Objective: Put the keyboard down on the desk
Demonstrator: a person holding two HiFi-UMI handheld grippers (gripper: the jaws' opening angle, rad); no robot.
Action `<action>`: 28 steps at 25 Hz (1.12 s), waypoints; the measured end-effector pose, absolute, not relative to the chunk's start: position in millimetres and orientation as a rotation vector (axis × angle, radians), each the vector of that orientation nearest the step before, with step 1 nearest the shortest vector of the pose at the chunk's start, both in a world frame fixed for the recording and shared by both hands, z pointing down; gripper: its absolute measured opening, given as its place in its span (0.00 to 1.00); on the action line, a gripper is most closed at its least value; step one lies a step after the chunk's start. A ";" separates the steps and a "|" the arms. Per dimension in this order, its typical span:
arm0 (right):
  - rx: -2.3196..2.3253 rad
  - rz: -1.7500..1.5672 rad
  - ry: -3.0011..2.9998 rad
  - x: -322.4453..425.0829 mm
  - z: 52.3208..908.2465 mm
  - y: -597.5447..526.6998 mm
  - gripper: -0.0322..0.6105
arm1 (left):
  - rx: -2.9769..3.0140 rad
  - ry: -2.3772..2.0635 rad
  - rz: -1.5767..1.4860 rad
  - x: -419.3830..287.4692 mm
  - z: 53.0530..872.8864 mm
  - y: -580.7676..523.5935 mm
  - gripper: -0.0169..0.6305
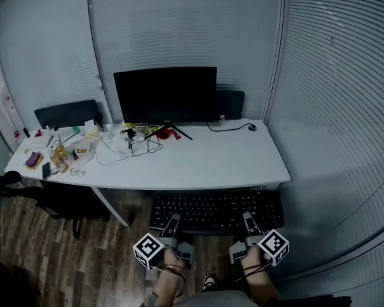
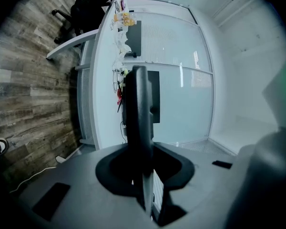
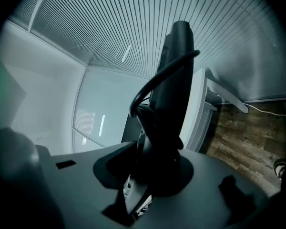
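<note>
Black keyboard (image 1: 216, 211) — held in the air on the near side of the white table (image 1: 198, 162), near edge clamped by left hand-held gripper (image 1: 173, 221) and right hand-held gripper (image 1: 248, 220); probably stiff, light, smooth-cased — best gripped at two spread points along that edge.

Black monitor (image 1: 165, 94), tangled cables (image 1: 137, 147), eyeglasses (image 1: 77, 172), black office chair (image 1: 64, 200), wood floor (image 1: 25, 242), slatted blinds (image 1: 345, 75)

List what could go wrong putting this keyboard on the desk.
1. The left gripper and right gripper hold the keyboard only by its near edge; it may sag or slip.
2. It hangs short of the desk and could knock its front edge.
3. Loose cables before the monitor could get trapped underneath.
</note>
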State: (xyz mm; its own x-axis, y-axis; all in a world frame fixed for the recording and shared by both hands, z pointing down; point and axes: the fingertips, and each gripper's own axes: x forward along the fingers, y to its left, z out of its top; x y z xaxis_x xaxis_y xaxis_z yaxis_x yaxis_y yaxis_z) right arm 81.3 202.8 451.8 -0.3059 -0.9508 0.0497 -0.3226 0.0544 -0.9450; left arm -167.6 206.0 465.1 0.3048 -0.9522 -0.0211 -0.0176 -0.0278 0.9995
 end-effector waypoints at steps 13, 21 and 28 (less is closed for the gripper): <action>-1.268 -1.292 1.737 102.7 446.8 119.2 0.21 | 1.345 -1.009 -1.007 -145.4 463.8 131.2 0.17; -1.246 -1.312 1.728 116.6 451.2 82.9 0.21 | 1.345 -1.028 -1.003 -131.6 463.5 98.7 0.17; -1.235 -1.338 1.717 128.0 459.0 54.2 0.21 | 1.340 -1.044 -0.994 -120.7 469.3 72.7 0.17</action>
State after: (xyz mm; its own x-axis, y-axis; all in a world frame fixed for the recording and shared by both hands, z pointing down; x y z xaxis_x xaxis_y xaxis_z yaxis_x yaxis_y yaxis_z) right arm 128.0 54.2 459.0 -0.3640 -0.9291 0.0660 -0.2915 0.0463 -0.9554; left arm -120.7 72.7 469.3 0.2560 -0.9666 0.0121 -0.0351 0.0032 0.9994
